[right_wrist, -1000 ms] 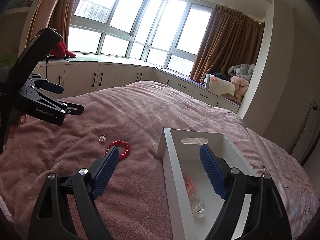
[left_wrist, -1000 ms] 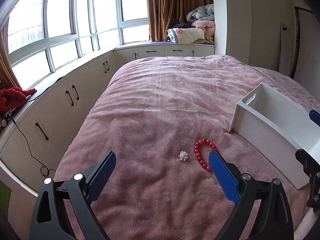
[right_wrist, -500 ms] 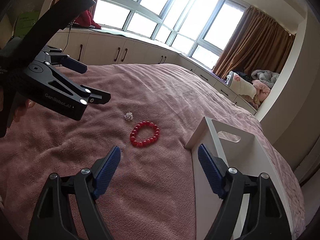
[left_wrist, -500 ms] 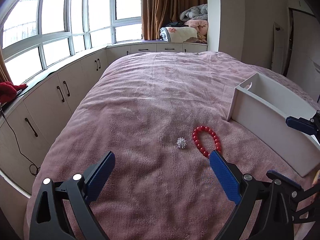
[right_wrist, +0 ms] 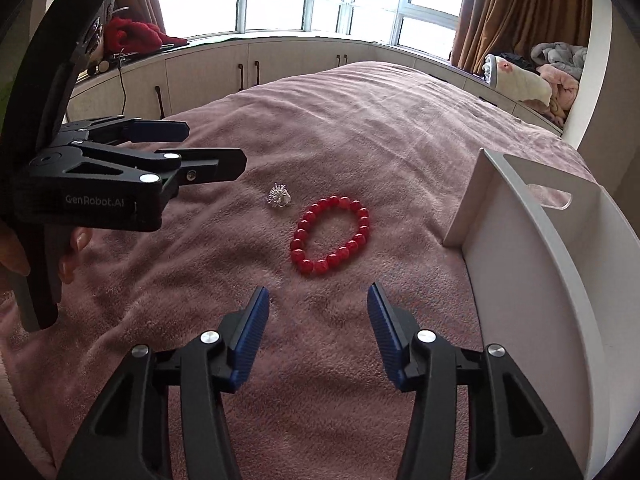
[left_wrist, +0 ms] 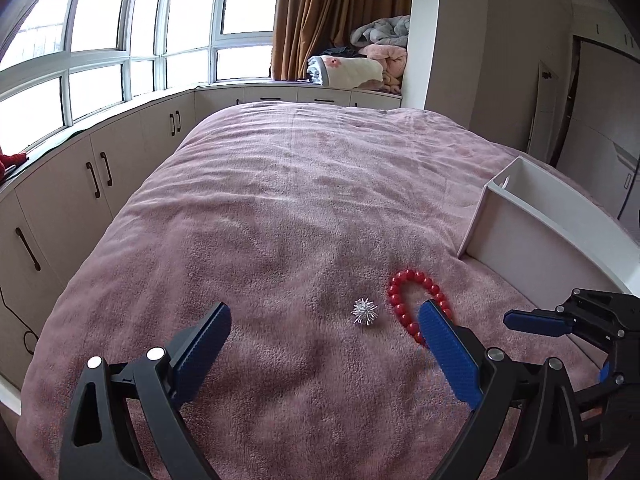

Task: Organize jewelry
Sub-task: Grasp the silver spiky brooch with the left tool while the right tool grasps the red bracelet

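Note:
A red bead bracelet (right_wrist: 331, 235) lies flat on the pink bedspread, left of a white tray (right_wrist: 532, 264). A small spiky silver brooch (right_wrist: 279, 196) lies just left of the bracelet. My right gripper (right_wrist: 318, 314) is open and empty, just short of the bracelet. My left gripper (left_wrist: 324, 330) is open and empty above the bedspread, with the brooch (left_wrist: 364, 311) between its fingers and the bracelet (left_wrist: 416, 300) partly behind its right finger. The left gripper also shows in the right wrist view (right_wrist: 208, 148). The tray (left_wrist: 532, 236) stands at the right.
The bed is covered by a pink blanket (left_wrist: 280, 208). White cabinets (left_wrist: 96, 176) line the window side to the left. Folded bedding (left_wrist: 360, 68) sits on the far window seat. The right gripper shows at the lower right of the left wrist view (left_wrist: 560, 320).
My right gripper has swung left from over the tray towards the bracelet and now faces it. My left gripper has moved a little closer to the brooch. Both stayed open.

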